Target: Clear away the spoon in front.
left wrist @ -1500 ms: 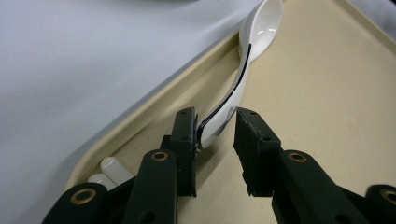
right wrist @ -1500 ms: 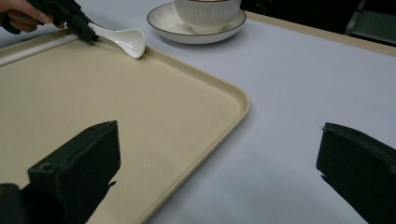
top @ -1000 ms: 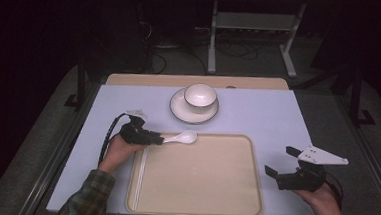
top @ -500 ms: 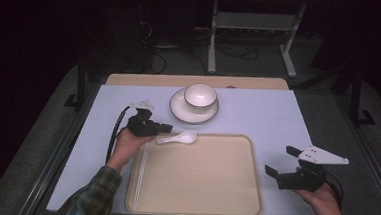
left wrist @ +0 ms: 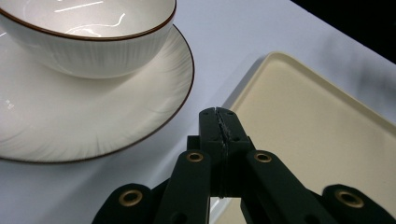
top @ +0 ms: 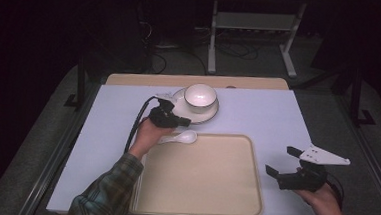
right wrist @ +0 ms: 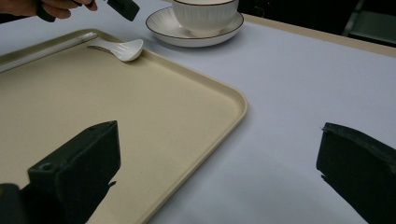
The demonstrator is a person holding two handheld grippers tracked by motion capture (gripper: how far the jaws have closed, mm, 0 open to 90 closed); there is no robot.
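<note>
Two tongs, unevenly placed: my left tongs [top: 185, 120], pinched shut and empty, hover mid-frame just above the spoon [top: 180, 137], beside the plate [left wrist: 154, 88]; my right tongs [top: 281, 160], spread wide, sit lower right, well apart.

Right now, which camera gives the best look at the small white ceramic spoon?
The right gripper view: the small white ceramic spoon shows whole and unblocked, resting on the beige tray's rim. The high view shows it smaller, its handle partly under the left hand. The left gripper view looks elsewhere.
</note>
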